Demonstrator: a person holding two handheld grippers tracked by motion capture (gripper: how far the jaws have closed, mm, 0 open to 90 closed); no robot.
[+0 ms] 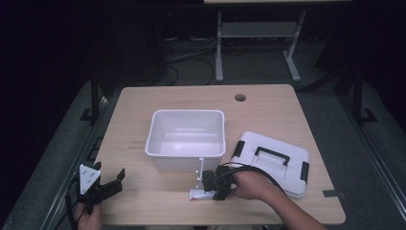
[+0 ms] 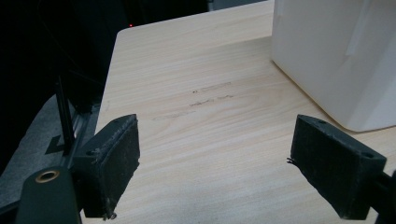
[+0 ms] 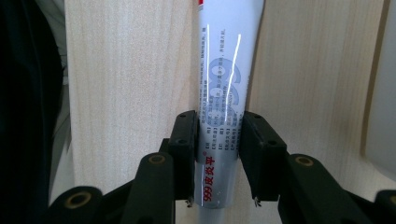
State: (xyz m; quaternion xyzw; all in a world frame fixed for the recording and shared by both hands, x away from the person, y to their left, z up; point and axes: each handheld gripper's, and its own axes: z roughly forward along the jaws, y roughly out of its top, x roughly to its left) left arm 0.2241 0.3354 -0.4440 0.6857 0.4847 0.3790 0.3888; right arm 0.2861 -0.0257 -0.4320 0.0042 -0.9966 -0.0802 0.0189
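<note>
A white ointment tube (image 3: 224, 60) with red and blue print lies flat on the wooden table (image 1: 158, 196), near the front edge, just in front of the white bin. My right gripper (image 3: 218, 126) has its two black pads pressed against the tube's sides near its lower end. In the high view this gripper (image 1: 209, 188) points left over the tube (image 1: 197, 194), with a hand behind it. My left gripper (image 1: 111, 171) rests at the table's front left corner. Its jaws stand wide apart with bare wood between them (image 2: 215, 140).
An empty white plastic bin (image 1: 186, 113) stands mid-table; its wall (image 2: 336, 56) is to the right ahead of the left gripper. A white lid with a black handle and clips (image 1: 273, 163) lies right of the bin. A cable hole (image 1: 240, 97) is at the far edge.
</note>
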